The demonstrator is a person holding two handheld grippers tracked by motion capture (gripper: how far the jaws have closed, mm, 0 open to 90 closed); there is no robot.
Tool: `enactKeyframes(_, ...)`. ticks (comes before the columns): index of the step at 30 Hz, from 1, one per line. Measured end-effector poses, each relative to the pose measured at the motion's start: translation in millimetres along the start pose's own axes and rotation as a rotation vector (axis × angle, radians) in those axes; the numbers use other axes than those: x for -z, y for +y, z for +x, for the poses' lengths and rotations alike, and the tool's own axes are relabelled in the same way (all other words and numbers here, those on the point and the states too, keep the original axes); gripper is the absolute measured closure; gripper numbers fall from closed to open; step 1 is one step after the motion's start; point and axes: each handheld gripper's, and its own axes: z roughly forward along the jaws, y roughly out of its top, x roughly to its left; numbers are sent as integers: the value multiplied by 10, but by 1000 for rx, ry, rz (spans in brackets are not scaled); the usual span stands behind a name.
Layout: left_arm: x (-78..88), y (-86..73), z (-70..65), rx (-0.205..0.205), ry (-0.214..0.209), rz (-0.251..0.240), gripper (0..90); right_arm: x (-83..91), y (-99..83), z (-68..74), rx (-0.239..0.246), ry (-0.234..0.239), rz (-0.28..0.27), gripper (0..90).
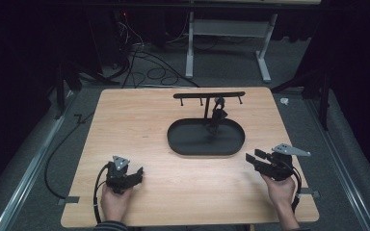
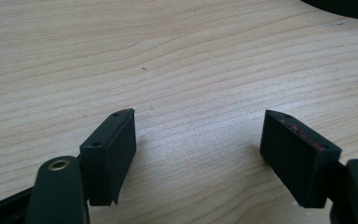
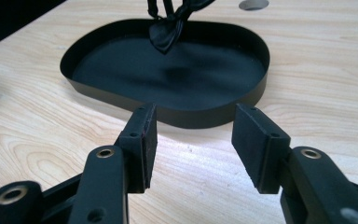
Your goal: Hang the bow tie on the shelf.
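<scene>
Dark room, grey carpet floor (image 1: 38, 144), cables (image 1: 149, 67), white-legged table (image 1: 231, 33) behind.

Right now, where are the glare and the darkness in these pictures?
High view: the room around the table is nearly black. Right gripper view: a white glare on the wood between the tool's jaws, tray floor dull black. Left gripper view: evenly lit, soft shadows under the jaws.

Bare table (image 1: 139, 125) lies before both grippers — only the tray (image 1: 205, 138) and its stand (image 1: 207, 96) block the middle

This looks like a lab or test room. A plain wooden table (image 1: 125, 110) stands on grey carpet (image 1: 38, 144), with dark curtains all around. Black cables (image 1: 154, 72) lie on the floor past the table's far edge, beside a metal stand (image 1: 229, 33).
</scene>
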Motion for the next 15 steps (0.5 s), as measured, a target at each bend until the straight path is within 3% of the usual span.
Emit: enactKeyframes(15, 0, 0, 0, 0, 0, 0, 272, -234, -191, -23, -7, -20, 59, 517)
